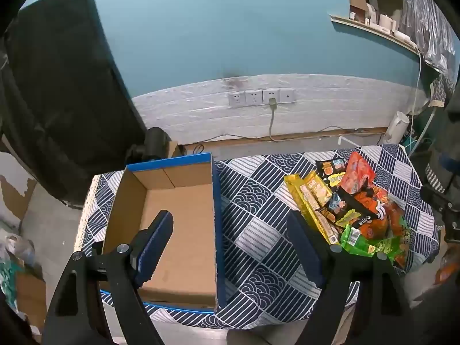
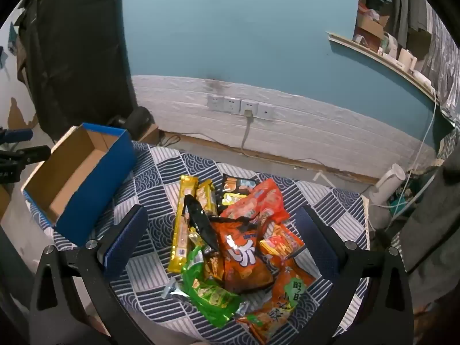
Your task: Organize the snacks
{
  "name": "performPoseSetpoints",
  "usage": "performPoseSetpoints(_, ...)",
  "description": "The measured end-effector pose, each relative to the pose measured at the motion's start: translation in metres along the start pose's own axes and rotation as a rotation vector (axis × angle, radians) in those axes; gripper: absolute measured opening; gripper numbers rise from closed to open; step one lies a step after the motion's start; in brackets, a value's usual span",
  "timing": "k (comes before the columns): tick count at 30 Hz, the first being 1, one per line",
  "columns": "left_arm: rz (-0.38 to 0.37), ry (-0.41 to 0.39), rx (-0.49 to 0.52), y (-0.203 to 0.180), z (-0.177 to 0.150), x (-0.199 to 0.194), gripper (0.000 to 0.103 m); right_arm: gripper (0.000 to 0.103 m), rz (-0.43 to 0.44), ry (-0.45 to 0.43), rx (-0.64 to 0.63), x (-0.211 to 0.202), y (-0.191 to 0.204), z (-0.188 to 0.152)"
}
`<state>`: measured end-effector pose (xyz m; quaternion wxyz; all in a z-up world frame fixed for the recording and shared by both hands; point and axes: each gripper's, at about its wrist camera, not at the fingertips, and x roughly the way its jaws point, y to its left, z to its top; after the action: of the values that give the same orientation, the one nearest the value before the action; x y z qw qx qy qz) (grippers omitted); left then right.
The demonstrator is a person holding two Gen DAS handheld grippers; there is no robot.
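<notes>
A small table covered by a navy-and-white patterned cloth [image 2: 161, 178] is carrying everything here. One blue cardboard box [image 1: 178, 218] is sitting open at the table's left end, its brown inside holding nothing, its long blue wall [image 2: 95, 189] facing the middle of the table. One heap of snack packets [image 2: 235, 235] is lying toward the table's right end and near edge, well apart from the box. In the heap I am counting two long yellow packets [image 2: 184, 224] lying side by side on the box side, one green packet [image 2: 210, 296] at the near edge, one big orange bag with white lettering [image 2: 241, 256] in the middle, one red-orange bag [image 2: 261, 201] behind it, one black packet [image 2: 238, 184] at the far side, and one orange packet with a green label [image 2: 284, 296] at the near right; a few more are lying buried and I cannot count them surely. The left gripper [image 1: 230, 235] is hovering over the box's near right wall with its fingers spread wide and holding nothing, one blue pad [image 1: 155, 238] showing above the box floor. The right gripper [image 2: 227, 235] is hanging above the heap, its fingers likewise spread wide and gripping nothing. On the wall behind, four white sockets [image 2: 241, 106] are sitting in a row, with one plug in the third.
</notes>
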<state>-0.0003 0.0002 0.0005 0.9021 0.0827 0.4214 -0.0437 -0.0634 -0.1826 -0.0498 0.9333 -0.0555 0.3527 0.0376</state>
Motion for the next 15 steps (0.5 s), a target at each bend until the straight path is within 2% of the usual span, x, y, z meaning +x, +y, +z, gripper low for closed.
performPoseSetpoints(6, 0.009, -0.035, 0.012, -0.0027, -0.0022, -0.0096, 0.083, 0.101, -0.001, 0.011, -0.005, 0.0003, -0.0004, -0.0003)
performPoseSetpoints(15, -0.014, -0.027, -0.008, 0.0004, -0.0020, -0.0057, 0.083, 0.101, 0.001, 0.013, -0.006, 0.0054, 0.0015, -0.0013)
